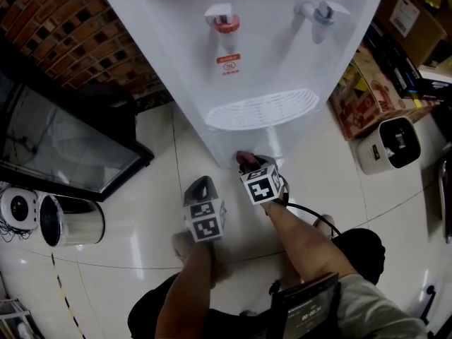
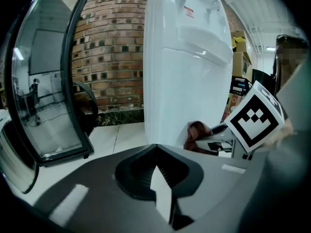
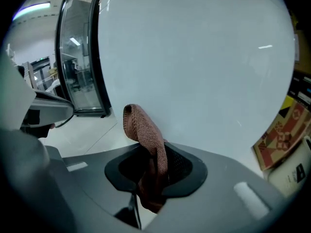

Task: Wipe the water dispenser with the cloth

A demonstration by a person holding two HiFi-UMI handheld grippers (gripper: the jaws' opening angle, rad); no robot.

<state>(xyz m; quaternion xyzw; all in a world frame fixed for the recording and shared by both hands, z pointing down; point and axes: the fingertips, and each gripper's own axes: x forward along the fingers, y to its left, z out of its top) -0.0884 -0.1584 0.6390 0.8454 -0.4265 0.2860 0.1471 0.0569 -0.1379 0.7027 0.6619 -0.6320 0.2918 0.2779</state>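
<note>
- The right gripper [image 3: 154, 171] is nearest. Its jaws are pinched on a reddish-brown cloth [image 3: 146, 130], which fills the gap between them.
- The cloth is a soft, light knit, bunched into a thick strip. It will likely fold and drag rather than push, so a hold close to the working end should suit it, with only a short tuft left free.
- The strip's long axis runs from below the jaws up through them. The free end stands up, leans slightly left in the right gripper view, and points at the white panel ahead.
- In the head view, the cloth [image 1: 244, 159] sits at the lower front of the water dispenser [image 1: 282, 48], under the drip tray and close to the floor [image 1: 141, 210]. I cannot tell whether it actually touches the panel.
- The dispenser stands upright on the floor with its long axis vertical and its taps facing the person. Its shell looks stiff, glossy and probably slippery. A hard shove could rock it, so light strokes seem wiser.
- The left gripper [image 1: 201, 186] hangs over the floor, just left of the right one. Its jaws are slightly spread with nothing between them.
</note>
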